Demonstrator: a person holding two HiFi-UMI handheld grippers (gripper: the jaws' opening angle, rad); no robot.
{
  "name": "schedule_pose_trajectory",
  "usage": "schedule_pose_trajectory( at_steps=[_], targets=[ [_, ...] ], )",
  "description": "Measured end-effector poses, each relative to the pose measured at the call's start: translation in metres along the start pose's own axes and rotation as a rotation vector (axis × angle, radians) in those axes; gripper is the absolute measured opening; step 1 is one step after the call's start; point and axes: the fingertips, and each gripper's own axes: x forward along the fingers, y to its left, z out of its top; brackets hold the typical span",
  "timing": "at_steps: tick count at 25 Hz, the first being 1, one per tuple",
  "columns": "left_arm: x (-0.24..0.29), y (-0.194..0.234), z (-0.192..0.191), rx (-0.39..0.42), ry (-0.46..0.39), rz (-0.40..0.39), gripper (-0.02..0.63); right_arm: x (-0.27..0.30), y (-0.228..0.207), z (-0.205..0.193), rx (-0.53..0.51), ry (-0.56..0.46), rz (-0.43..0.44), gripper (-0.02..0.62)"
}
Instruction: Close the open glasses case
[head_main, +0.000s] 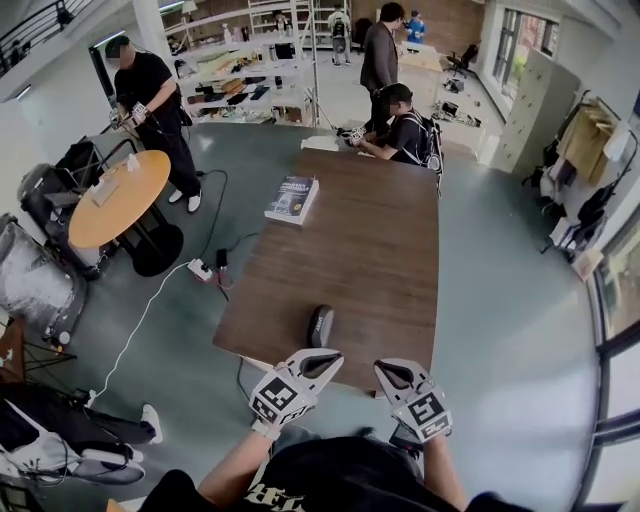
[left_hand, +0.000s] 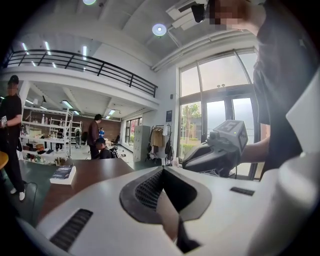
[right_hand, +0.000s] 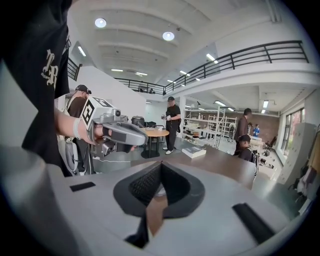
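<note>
A dark oblong glasses case (head_main: 320, 325) lies on the brown table (head_main: 370, 250) close to its near edge. From this height I cannot tell how its lid stands. My left gripper (head_main: 332, 357) hovers just before the table edge, a little nearer than the case, jaws together and empty. My right gripper (head_main: 383, 368) hangs to its right at the same height, also shut on nothing. In the left gripper view the left gripper (left_hand: 162, 169) points over the table, with the right gripper (left_hand: 220, 150) alongside. In the right gripper view the right gripper (right_hand: 160, 164) sees the left gripper (right_hand: 112, 132). Both gripper views hide the case.
A book (head_main: 292, 198) rests at the table's far left edge. A person (head_main: 405, 128) sits at the far end and another stands behind. A round orange table (head_main: 118, 197), a power strip (head_main: 200, 269) with cables and bags stand on the left floor.
</note>
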Motion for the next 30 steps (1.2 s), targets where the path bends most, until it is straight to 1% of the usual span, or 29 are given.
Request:
schedule_pose_trajectory(
  at_steps=[5, 8, 13, 17, 21, 25, 30],
  targets=[
    [0.005, -0.002, 0.000, -0.007, -0.017, 0.024, 0.006, -0.001, -0.004, 0.005, -0.030, -0.007, 0.007, -0.011],
    [0.008, -0.003, 0.007, -0.007, -0.018, 0.018, 0.006, -0.006, -0.008, 0.015, -0.038, -0.021, 0.003, -0.011],
    [0.011, -0.002, 0.011, 0.012, -0.008, 0.002, 0.006, -0.012, -0.012, 0.012, -0.010, -0.019, -0.016, -0.011],
    [0.011, -0.003, 0.013, 0.012, -0.011, -0.012, 0.006, -0.012, -0.011, 0.012, 0.020, -0.039, -0.017, -0.011],
    [0.008, -0.002, 0.007, 0.005, -0.003, -0.019, 0.006, -0.008, -0.005, 0.012, 0.019, -0.028, -0.022, -0.011],
    [0.008, -0.001, 0.005, 0.001, 0.002, -0.031, 0.006, -0.005, -0.004, 0.014, 0.028, -0.050, -0.030, -0.011],
    [0.006, -0.001, 0.006, -0.005, -0.001, -0.036, 0.006, -0.005, -0.001, 0.008, 0.041, -0.014, -0.028, -0.011]
  ],
)
